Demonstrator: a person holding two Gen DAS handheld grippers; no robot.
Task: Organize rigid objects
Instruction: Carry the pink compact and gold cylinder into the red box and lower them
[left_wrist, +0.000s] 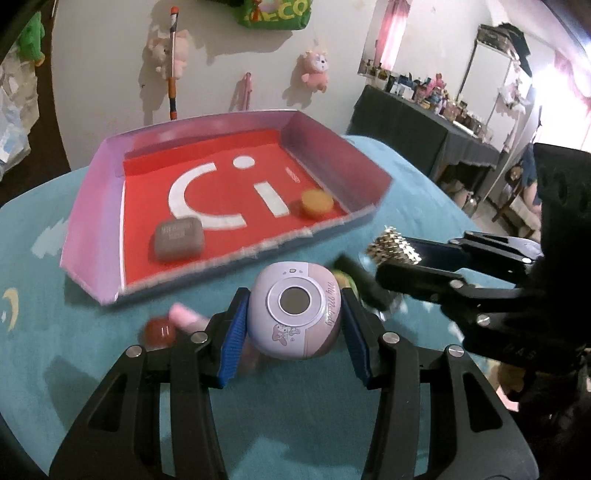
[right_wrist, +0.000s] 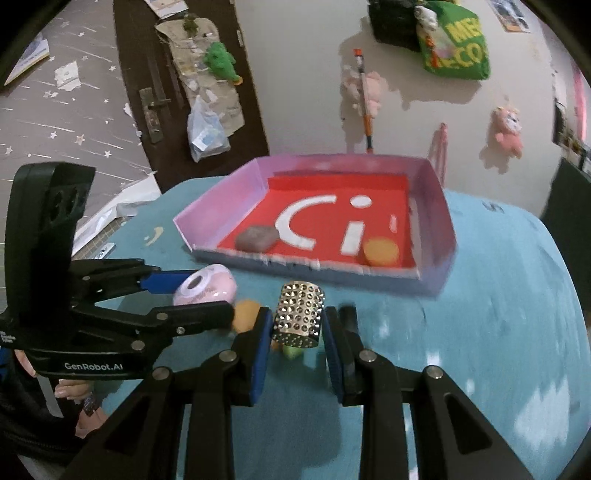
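Left hand-held gripper (left_wrist: 293, 325) clamps a round lilac plastic case (left_wrist: 293, 317); right hand-held gripper (right_wrist: 297, 332) pinches a studded silver metal cylinder (right_wrist: 299, 319) — both likely bound for the red-floored pink cardboard tray (left_wrist: 92, 221).

Lilac round case (left_wrist: 295, 310) held between jaws, studded silver cylinder (right_wrist: 299, 319) likewise, above teal table

Your left gripper (left_wrist: 293, 325) clamps a rounded lilac-and-pink plastic case (left_wrist: 295, 310) at lower centre. At right, your right gripper (left_wrist: 397, 260) pinches a silver studded cylinder (left_wrist: 393, 249). Upper left, a red-floored pink cardboard tray (left_wrist: 92, 221) holds a grey pebble-shaped case (left_wrist: 178, 238) and an orange disc (left_wrist: 317, 202).
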